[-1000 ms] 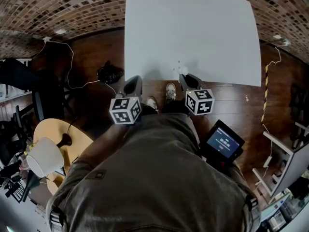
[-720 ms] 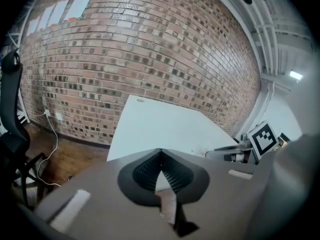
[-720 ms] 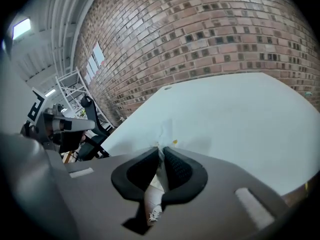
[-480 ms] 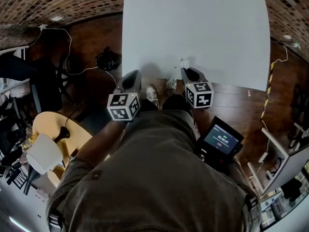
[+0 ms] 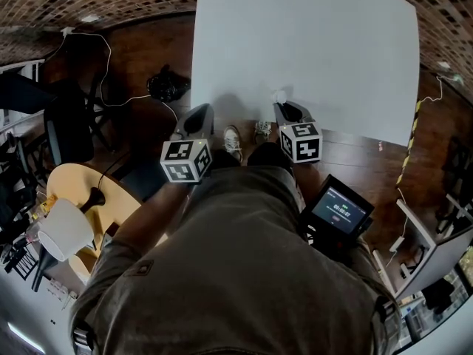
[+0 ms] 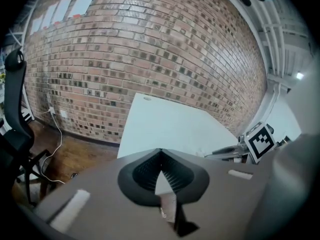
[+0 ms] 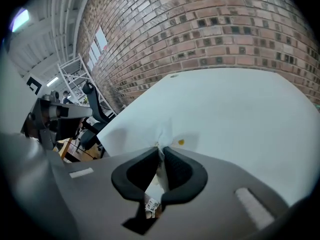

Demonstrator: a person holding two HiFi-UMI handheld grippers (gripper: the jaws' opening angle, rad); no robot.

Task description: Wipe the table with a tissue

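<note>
**Tissue pinched at the near edge, wide table ahead**

My right claw (image 5: 284, 106) is clenched on the tissue (image 5: 278, 96), whose white tuft stands up from between the jaws and touches the table (image 5: 318, 43) just inside its near edge. A small yellow spot (image 7: 181, 142) lies on the table right beside the tissue. My left claw (image 5: 201, 113) is closed on nothing, jaws tip to tip, and hangs at the near left corner. From the near edge the white top runs bare to the far edge and out to the right edge. A small hole (image 6: 146, 98) sits by the far left corner. Compared with a second ago, both claws keep their places along the near edge and the tissue has barely shifted. In the head view that hole has slipped out of sight.
</note>
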